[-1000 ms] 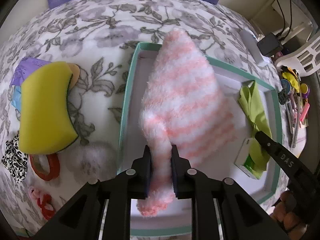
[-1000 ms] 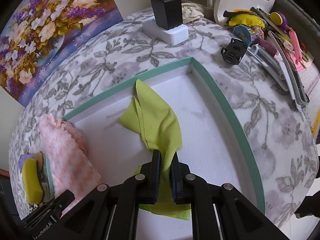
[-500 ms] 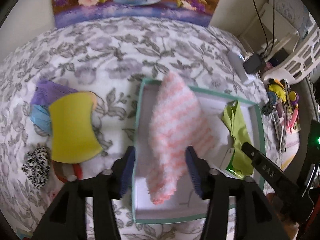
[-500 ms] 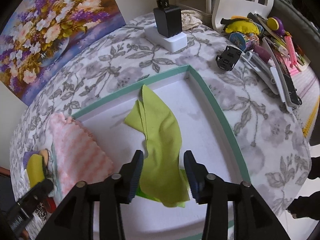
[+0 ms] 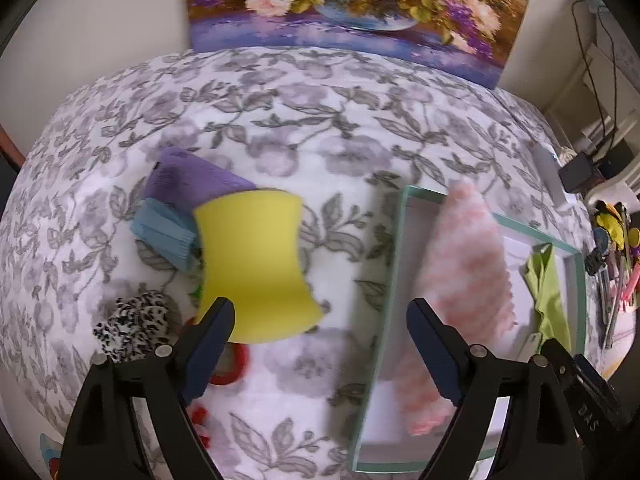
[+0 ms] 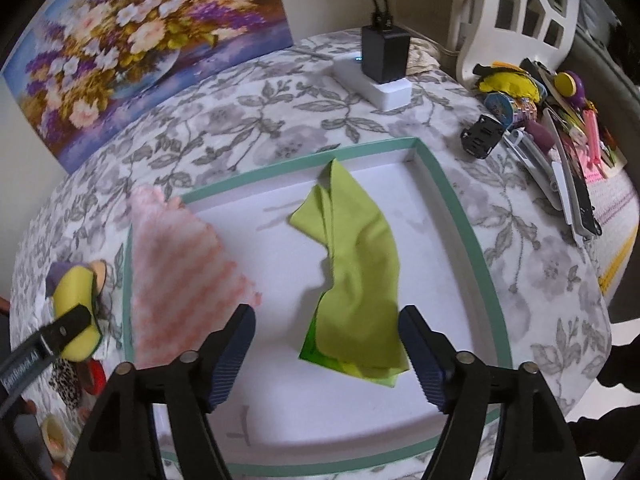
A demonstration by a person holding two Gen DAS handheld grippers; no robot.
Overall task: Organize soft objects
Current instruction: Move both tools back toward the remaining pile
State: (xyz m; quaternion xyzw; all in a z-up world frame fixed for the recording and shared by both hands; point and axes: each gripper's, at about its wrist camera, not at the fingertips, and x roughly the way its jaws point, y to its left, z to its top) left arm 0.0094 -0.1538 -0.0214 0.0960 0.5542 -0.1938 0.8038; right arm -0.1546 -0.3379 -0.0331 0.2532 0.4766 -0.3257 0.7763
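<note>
We hold the left hand-held gripper (image 5: pixel 320 344) spread wide and empty above the floral tabletop (image 5: pixel 320 128), near the yellow sponge (image 5: pixel 254 268). Our right hand-held gripper (image 6: pixel 326 344) gapes too, over the green cloth (image 6: pixel 356 276) lying in the teal-rimmed tray (image 6: pixel 448 196) beside the pink striped sock (image 6: pixel 180 276).

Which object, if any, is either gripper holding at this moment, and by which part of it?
Nothing is held. The left gripper and right gripper are both open; the pink striped cloth and green cloth lie in the tray.
</note>
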